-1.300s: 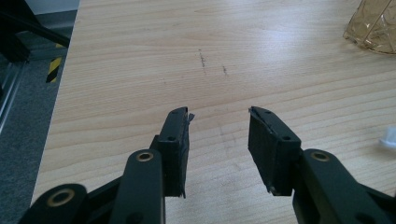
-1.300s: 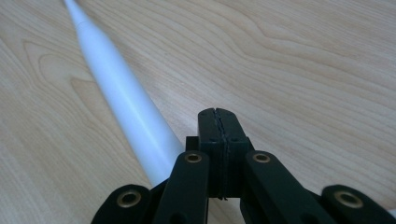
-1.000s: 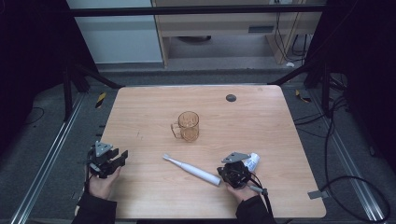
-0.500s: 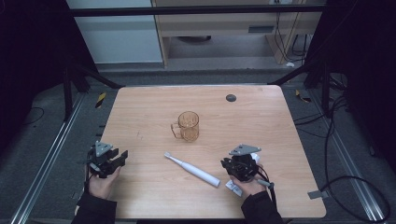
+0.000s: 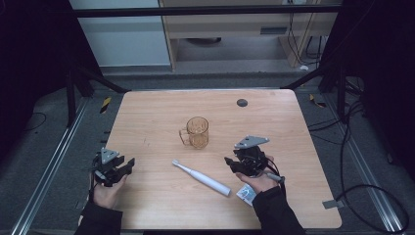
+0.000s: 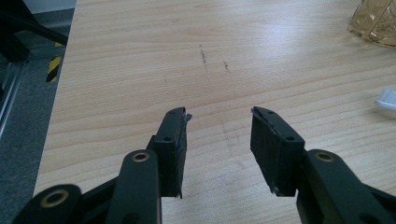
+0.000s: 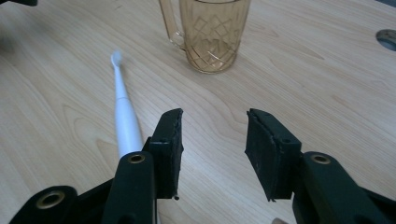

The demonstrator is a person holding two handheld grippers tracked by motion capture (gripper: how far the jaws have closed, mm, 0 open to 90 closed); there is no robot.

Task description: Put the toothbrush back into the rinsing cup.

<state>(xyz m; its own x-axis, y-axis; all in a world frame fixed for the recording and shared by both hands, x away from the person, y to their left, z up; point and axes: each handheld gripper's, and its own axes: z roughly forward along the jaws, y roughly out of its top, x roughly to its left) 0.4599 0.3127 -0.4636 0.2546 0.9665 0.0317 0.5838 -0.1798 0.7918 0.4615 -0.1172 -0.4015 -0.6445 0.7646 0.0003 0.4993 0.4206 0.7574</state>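
The right hand-held gripper (image 7: 212, 140), its empty jaws just opening, hovers beside the toothbrush (image 7: 125, 116), whose long axis points toward the mug (image 7: 212, 32).

Ahead of the right gripper (image 7: 212, 123), bare wooden tabletop (image 5: 284, 122) lies between its parted, empty jaws. The amber faceted glass mug (image 7: 212, 32) blocks the path farther forward. The white slender plastic toothbrush (image 7: 123, 116) lies along its left jaw. Ahead of the left gripper (image 6: 219, 121), the tabletop is unobstructed.
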